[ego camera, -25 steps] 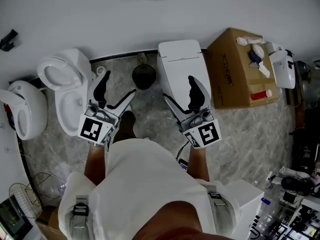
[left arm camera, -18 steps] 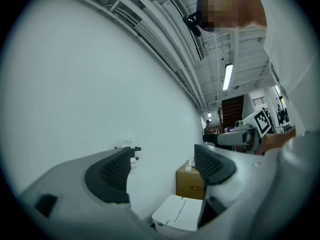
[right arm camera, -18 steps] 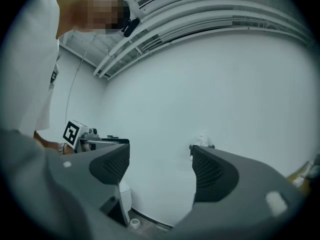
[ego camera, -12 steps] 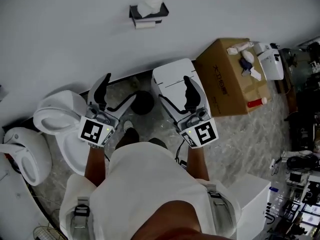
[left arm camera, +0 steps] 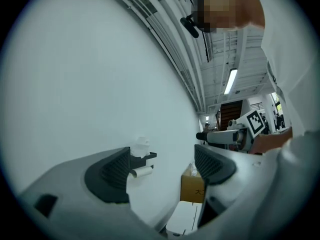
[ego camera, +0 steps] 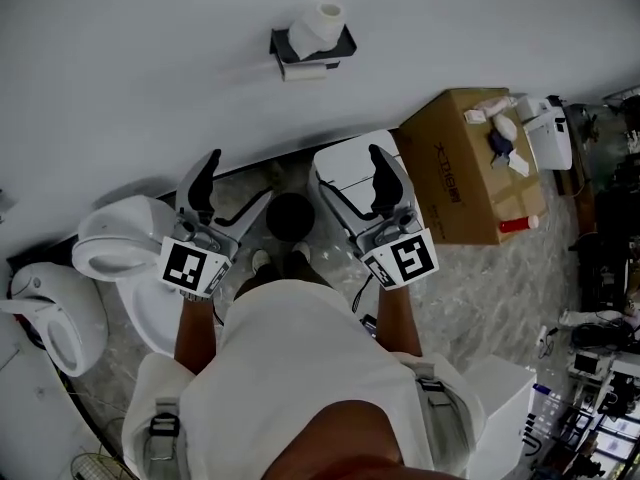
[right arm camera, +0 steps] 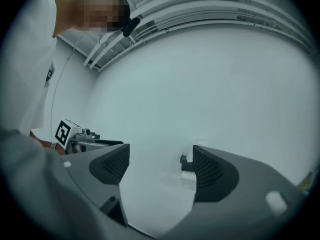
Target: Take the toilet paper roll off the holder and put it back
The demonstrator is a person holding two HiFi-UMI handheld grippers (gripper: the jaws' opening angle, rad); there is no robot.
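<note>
On the white wall hangs a black holder (ego camera: 312,48) with a white toilet paper roll (ego camera: 306,71) on the bar under its shelf; another white roll (ego camera: 320,22) stands on top. My left gripper (ego camera: 235,190) and right gripper (ego camera: 352,183) are held level, side by side, well short of the wall, both open and empty. In the left gripper view the holder (left arm camera: 144,156) and the roll (left arm camera: 141,171) show just past the left pad. In the right gripper view the holder (right arm camera: 184,159) peeks out beside the right pad, the roll (right arm camera: 187,175) mostly hidden.
Below the grippers stand a white toilet with its lid up (ego camera: 130,243), a black bin (ego camera: 290,213) and a white closed toilet (ego camera: 350,163). A cardboard box (ego camera: 465,168) with small items on it sits to the right. Cluttered shelving fills the right edge.
Both grippers have moved forward toward the wall, still open. The holder, cut off at the top edge a second ago, now sits fully in the head view, lower in the picture.
</note>
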